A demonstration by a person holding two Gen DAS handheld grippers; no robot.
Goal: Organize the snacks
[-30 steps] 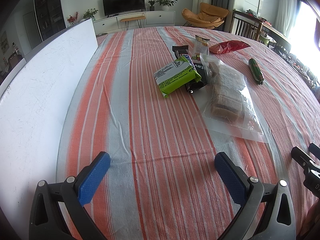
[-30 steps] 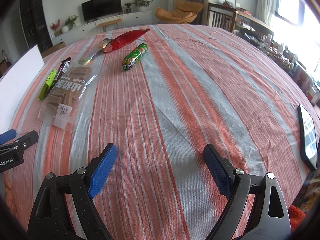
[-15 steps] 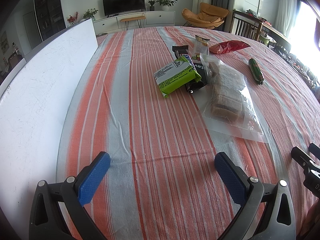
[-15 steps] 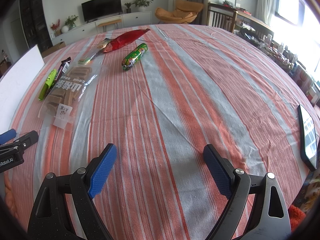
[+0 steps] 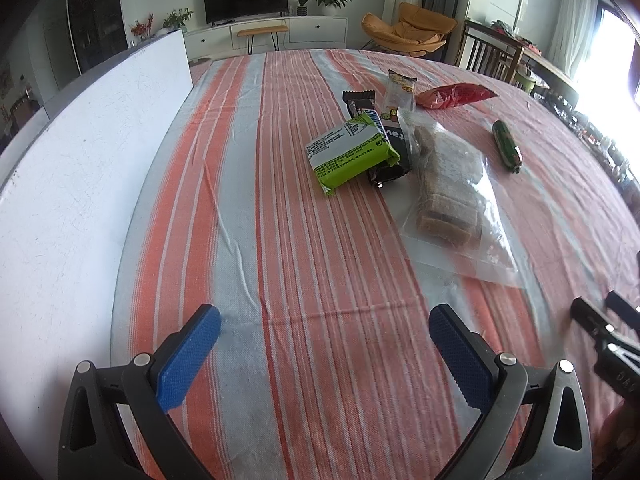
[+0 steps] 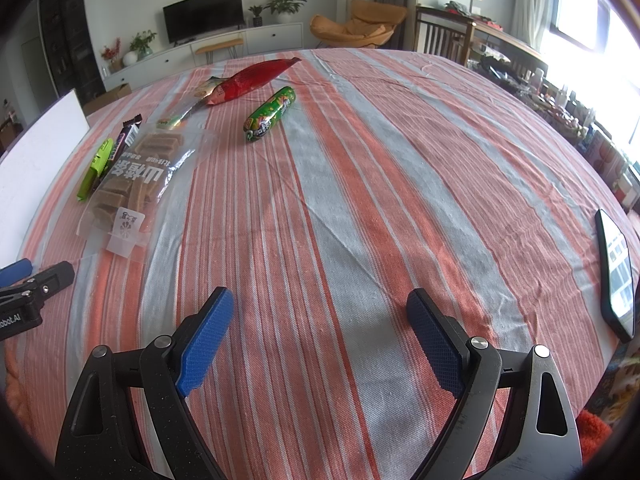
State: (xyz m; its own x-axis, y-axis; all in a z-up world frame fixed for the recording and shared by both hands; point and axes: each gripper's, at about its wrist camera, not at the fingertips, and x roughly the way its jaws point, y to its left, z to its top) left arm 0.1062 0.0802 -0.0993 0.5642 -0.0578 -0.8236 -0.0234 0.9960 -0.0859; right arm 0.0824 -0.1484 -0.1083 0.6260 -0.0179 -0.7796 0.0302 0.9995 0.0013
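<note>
Left tongs [image 5: 324, 322] edged slightly forward, right tongs [image 6: 320, 304] unmoved, snacks undisturbed

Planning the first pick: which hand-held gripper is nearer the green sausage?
Right. The green sausage lies ahead, slightly left of the right hand-held gripper; from the left hand-held gripper it is far right, beyond the clear bag.
</note>
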